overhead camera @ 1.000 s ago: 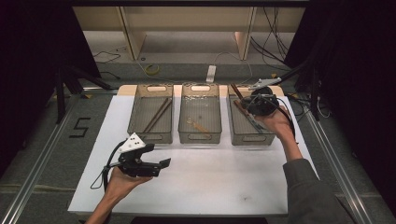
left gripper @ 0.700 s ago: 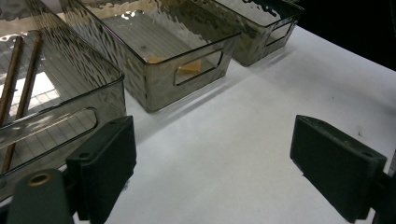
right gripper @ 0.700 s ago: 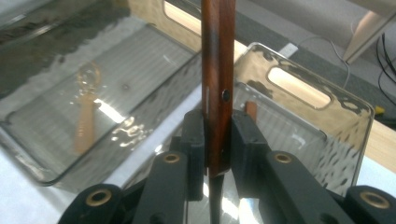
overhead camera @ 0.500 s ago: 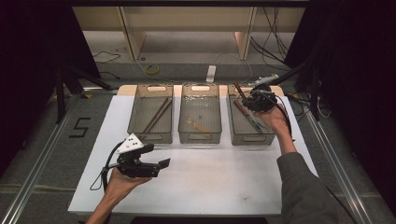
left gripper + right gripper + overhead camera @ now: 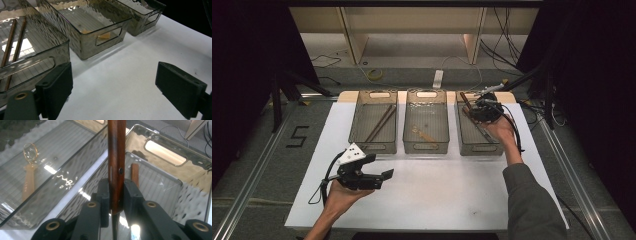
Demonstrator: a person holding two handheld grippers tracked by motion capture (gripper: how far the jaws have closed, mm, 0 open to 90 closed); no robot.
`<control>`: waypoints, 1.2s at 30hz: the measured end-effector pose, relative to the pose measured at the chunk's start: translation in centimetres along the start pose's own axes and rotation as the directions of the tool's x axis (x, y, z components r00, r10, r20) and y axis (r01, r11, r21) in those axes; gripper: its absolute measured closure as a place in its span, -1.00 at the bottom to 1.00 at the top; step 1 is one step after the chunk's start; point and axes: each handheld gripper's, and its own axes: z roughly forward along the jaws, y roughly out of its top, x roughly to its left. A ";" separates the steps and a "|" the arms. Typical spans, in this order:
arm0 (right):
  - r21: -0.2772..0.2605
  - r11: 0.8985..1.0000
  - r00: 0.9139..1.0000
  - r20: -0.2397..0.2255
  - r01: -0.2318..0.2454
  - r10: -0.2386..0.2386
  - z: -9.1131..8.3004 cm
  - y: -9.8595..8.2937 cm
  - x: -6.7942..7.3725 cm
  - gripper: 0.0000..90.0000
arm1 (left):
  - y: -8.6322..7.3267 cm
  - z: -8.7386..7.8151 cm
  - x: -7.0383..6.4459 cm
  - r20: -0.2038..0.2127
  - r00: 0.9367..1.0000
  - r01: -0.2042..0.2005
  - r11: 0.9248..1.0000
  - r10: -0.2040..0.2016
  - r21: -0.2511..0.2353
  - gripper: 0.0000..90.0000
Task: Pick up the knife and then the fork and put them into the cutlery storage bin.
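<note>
Three clear grey bins stand in a row on the white table. My right gripper hovers over the far end of the right bin, shut on a dark brown wooden handle with a black rivet. The handle pokes out toward the far left. A short brown piece lies on that bin's floor. My left gripper is held over the bare table in front of the left bin. Its jaws are wide open around nothing.
Two brown chopsticks lie in the left bin. The middle bin holds a pale wooden utensil with a ring end. Cables and shelf legs lie beyond the table's far edge.
The right gripper has shifted slightly left over the right bin, still clamped on the wooden handle. The left gripper has stayed where it was.
</note>
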 end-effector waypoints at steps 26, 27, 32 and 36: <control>-0.003 0.999 0.998 -0.048 -0.048 0.048 -1.3 -0.8 0.6 0.06 | 0.0 0.1 0.1 0.003 1.000 0.008 1.000 -0.008 0.002 -0.69; -0.017 0.999 0.997 -0.058 -0.051 0.050 -1.5 -0.9 0.8 0.03 | 0.0 0.0 0.0 0.004 1.000 0.010 1.000 -0.010 0.001 -0.69; -0.054 0.998 0.995 -0.097 -0.044 0.039 -2.9 -1.5 1.9 -0.08 | 0.0 0.1 0.1 0.014 1.000 0.014 1.000 -0.014 0.000 -0.69; -0.092 0.995 0.990 -0.133 -0.049 0.037 -3.8 -2.2 3.2 -0.15 | 0.0 0.1 0.2 0.021 0.999 0.029 1.000 -0.029 0.000 -0.70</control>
